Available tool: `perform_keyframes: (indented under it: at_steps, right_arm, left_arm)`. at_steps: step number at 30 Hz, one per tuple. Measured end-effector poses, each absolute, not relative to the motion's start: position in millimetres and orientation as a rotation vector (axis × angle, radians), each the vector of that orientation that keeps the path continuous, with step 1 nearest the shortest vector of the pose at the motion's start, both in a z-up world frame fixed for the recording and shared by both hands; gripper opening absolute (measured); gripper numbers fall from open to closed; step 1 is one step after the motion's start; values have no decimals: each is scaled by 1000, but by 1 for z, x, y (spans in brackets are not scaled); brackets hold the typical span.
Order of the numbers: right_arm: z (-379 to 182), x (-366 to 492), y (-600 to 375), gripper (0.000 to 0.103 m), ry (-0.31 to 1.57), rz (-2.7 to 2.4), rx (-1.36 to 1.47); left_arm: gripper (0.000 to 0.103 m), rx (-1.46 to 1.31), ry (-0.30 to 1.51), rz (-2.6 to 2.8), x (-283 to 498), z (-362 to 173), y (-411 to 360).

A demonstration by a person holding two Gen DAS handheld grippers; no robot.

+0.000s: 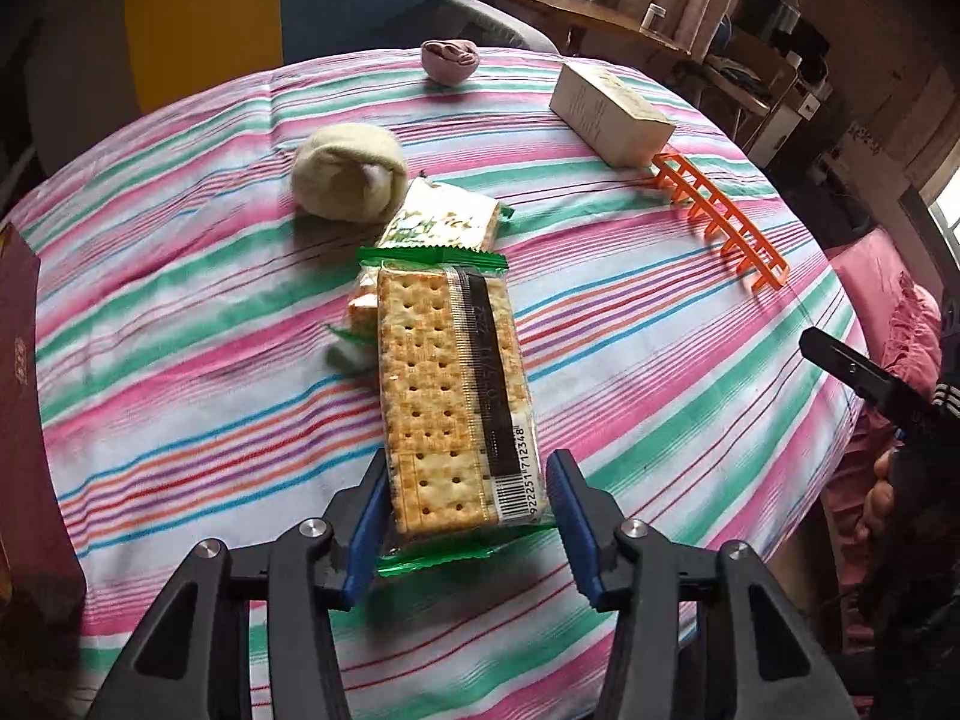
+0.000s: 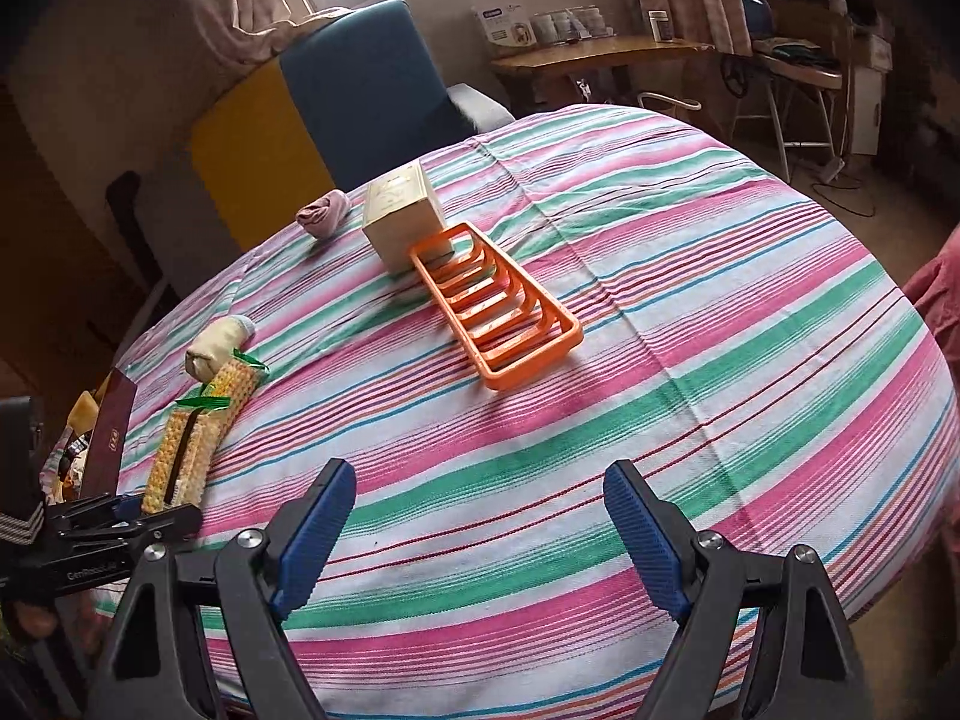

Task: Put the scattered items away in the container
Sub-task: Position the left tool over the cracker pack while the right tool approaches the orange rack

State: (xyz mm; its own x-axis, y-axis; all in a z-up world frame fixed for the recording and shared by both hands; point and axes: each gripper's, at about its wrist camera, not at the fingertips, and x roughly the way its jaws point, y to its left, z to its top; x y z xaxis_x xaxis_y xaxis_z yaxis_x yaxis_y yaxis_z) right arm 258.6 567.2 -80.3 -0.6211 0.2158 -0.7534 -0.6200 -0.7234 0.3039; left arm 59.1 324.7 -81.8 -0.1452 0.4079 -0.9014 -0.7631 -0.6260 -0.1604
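Observation:
A clear-wrapped cracker pack lies on the striped cloth, its near end between the fingers of my left gripper. The left pad touches the wrapper, the right pad stands just off it, and the pack rests on the cloth. A second cracker pack lies just beyond it, next to a cream sock ball. A pink sock ball, a cream box and an orange rack lie farther off. My right gripper is open and empty over bare cloth, with the orange rack ahead of it.
A dark red box wall stands at the table's left edge; it also shows in the right wrist view. A blue and yellow chair stands behind the table. A wooden shelf with jars is at the back.

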Motion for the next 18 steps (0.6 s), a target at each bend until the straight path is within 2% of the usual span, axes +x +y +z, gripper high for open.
perform_keyframes:
  at_steps: [11,13,15,16,18]
  right_arm:
    - [-82,233,534,86,642,2382,-1079]
    - [-80,228,527,87,620,2397,-1092]
    - [-77,225,523,87,585,2408,-1094]
    - [-73,226,523,89,575,2420,-1083]
    - [-67,226,529,98,555,2435,-1067]
  left_arm:
    - [54,-1321,352,1964,48,-83,242]
    - [62,-1311,340,1962,48,-83,239]
    - [63,-1292,350,1967,49,-82,235]
    - [63,-1283,363,1967,50,-83,235]
    - [63,-1272,373,1956,51,-83,234]
